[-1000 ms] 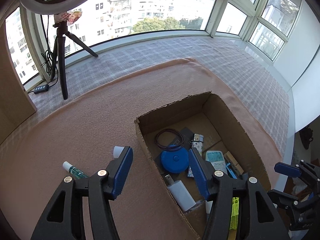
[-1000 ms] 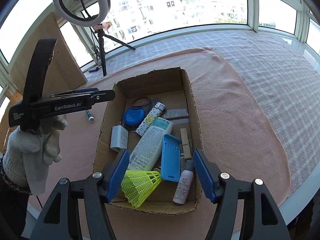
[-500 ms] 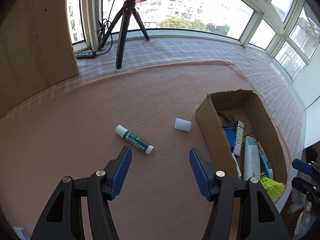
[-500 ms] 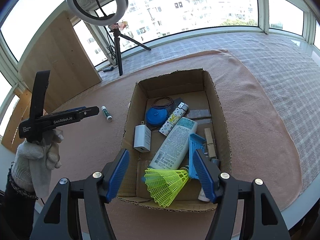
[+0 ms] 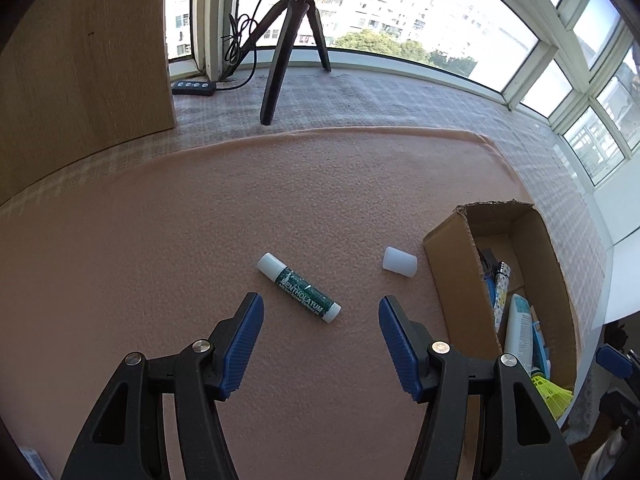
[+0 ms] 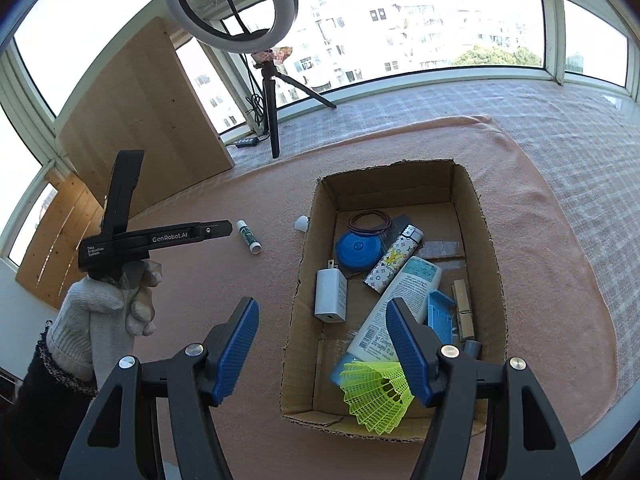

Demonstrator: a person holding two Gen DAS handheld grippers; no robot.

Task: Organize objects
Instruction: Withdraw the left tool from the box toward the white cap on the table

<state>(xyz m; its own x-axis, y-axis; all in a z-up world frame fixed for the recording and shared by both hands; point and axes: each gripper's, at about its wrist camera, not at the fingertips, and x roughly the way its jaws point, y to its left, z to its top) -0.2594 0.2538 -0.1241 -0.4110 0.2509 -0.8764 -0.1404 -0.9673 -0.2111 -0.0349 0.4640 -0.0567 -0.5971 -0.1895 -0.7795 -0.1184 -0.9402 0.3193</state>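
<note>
A green lip-balm stick [image 5: 299, 287] lies on the pink cloth [image 5: 160, 240], just ahead of my open, empty left gripper [image 5: 321, 338]. A small white cap [image 5: 399, 262] lies to its right, beside the cardboard box [image 5: 448, 276]. In the right wrist view the box [image 6: 486, 240] holds a lotion tube [image 6: 396, 304], a blue round case [image 6: 357, 248], a white charger [image 6: 330, 296], a yellow shuttlecock [image 6: 376, 394] and more. My right gripper [image 6: 322, 344] is open and empty over the box's near left corner. The stick [image 6: 248, 236] and cap [image 6: 301, 224] lie left of the box.
A tripod [image 5: 282, 52] with a ring light [image 6: 230, 0] stands on the checked cloth at the back. A power strip [image 5: 194, 88] lies beside a wooden board [image 5: 80, 60]. The table edge runs close behind the box on the right.
My left gripper has swung left, away from the box, and now faces the lip-balm stick and the cap. The right gripper has drifted back and left over the box's near corner.
</note>
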